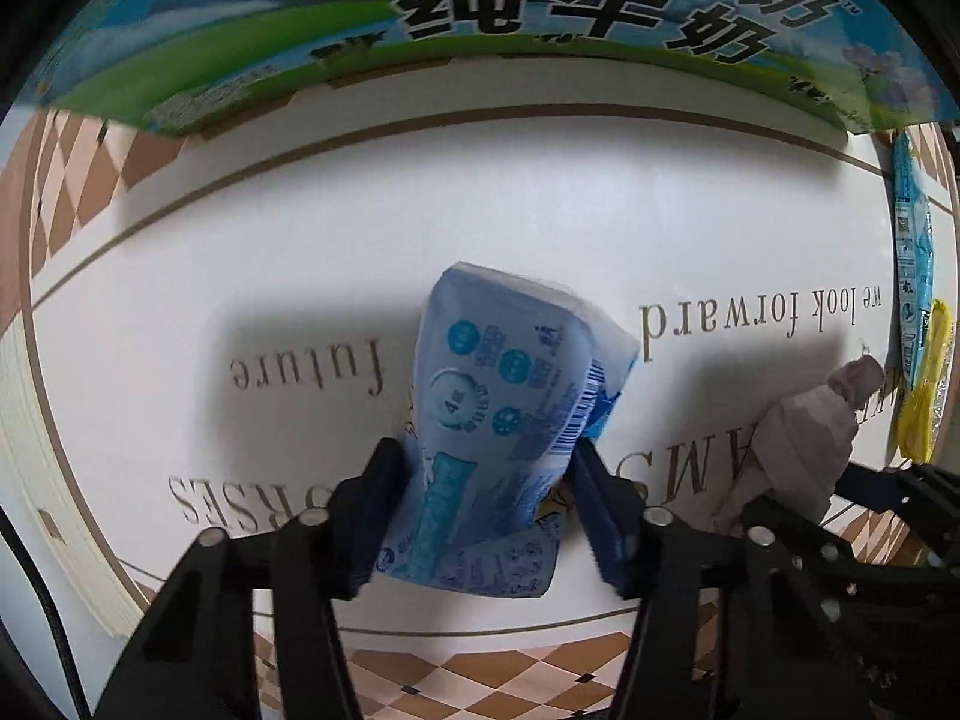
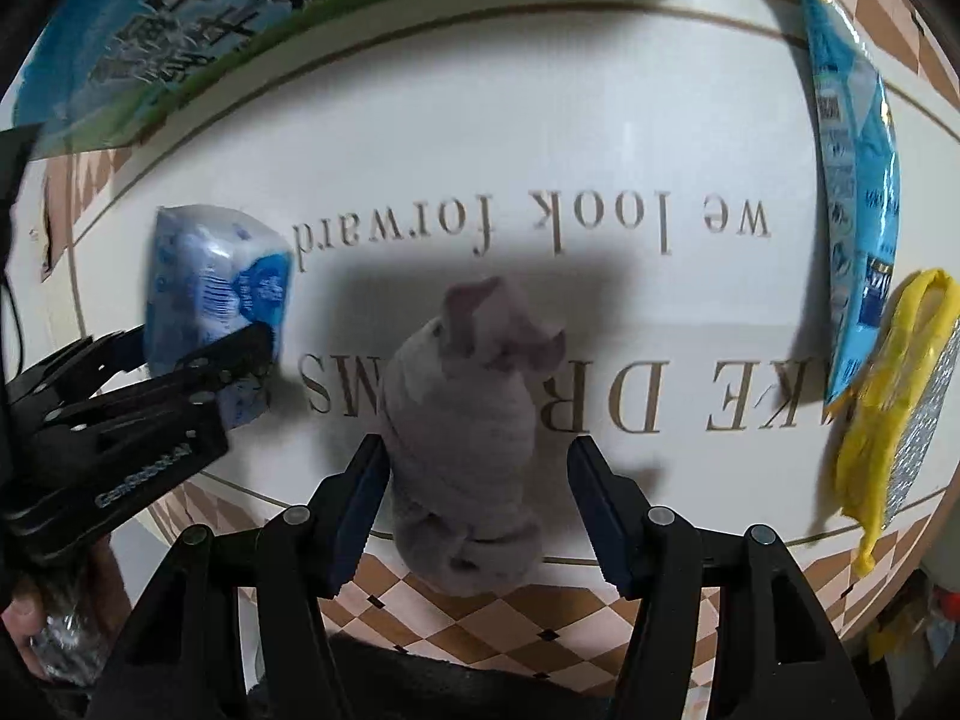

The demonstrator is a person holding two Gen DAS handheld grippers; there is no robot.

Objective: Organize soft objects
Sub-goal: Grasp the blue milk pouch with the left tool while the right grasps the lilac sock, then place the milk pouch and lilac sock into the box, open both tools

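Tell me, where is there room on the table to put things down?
Bare patch: between the milk carton and the tissue pack. Crowded: the side edge, where the blue packet and yellow bag lie.

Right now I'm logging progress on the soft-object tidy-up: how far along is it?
Nothing looks put away yet. In hand: the left gripper is shut on the blue tissue pack; the right gripper brackets the grey rolled cloth, jaws open. Left: the blue packet and yellow bag lie on the table.
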